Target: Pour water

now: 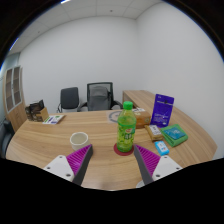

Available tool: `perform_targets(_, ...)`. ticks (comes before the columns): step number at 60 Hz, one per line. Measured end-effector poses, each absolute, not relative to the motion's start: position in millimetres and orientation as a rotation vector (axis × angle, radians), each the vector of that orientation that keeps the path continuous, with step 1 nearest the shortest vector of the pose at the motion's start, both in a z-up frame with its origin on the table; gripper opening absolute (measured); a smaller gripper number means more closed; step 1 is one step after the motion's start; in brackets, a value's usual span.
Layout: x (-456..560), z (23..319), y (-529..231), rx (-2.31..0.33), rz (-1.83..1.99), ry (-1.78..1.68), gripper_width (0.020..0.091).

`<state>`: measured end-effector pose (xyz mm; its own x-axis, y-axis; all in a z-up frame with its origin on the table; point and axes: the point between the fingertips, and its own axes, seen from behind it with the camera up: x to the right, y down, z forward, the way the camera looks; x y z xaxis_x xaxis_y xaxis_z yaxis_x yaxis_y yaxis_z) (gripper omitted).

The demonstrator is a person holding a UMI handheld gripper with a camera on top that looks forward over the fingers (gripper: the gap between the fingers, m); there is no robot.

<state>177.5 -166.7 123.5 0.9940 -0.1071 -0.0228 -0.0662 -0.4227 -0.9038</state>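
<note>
A green plastic bottle (126, 127) with a green cap and yellow-green label stands upright on a red coaster (123, 150) on the wooden table (100, 135). A white cup (78, 140) stands to its left, just beyond the left finger. My gripper (113, 160) is open, its magenta pads (80, 156) spread wide on either side. The bottle stands just ahead of the fingers, nearer the right one, and nothing is between them.
Right of the bottle lie a teal box (174, 135), a purple book (164, 107) and small boxes (154, 130). A small white dish (162, 148) sits by the right finger. Two office chairs (98, 96) stand behind the table; a brown bag (37, 111) sits far left.
</note>
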Motion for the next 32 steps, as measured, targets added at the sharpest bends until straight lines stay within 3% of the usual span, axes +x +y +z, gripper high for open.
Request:
perform_targets(16,106.0,190.8,-234.9,-1.966,0.013,0.01,0.0855)
perform_targets(32,57.0,218.2,-266.7,-1.942,0.053,-0.075,0.0852)
